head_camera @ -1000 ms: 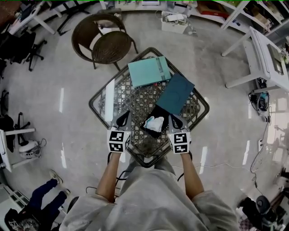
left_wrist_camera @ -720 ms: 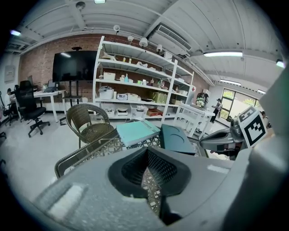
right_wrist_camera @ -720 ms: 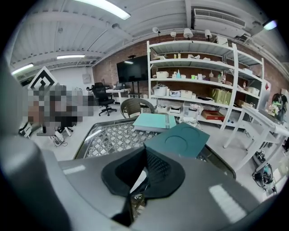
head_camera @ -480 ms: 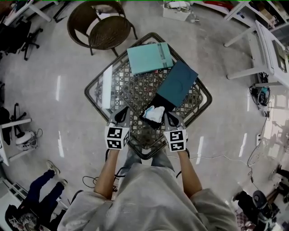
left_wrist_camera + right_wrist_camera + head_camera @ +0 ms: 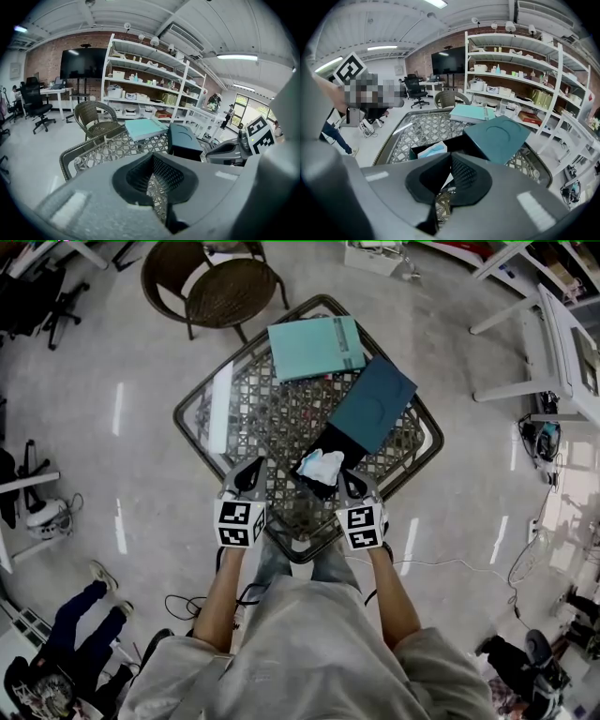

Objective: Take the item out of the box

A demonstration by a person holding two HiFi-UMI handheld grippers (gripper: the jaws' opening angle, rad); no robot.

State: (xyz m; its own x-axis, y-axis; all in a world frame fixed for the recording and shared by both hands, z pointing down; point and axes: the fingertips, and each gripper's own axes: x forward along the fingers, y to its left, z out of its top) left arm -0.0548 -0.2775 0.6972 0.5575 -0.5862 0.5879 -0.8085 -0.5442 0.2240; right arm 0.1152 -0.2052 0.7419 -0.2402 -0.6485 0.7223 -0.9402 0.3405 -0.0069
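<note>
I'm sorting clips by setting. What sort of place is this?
Probably a lab or workshop office, not a home: tall open shelves stocked with supplies, a big wall screen on a brick wall, and an office chair.

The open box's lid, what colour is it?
Dark teal. The lid shows best in the right gripper view.

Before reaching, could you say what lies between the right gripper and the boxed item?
Only the black box's wall separates right gripper from item, in head view.
</note>
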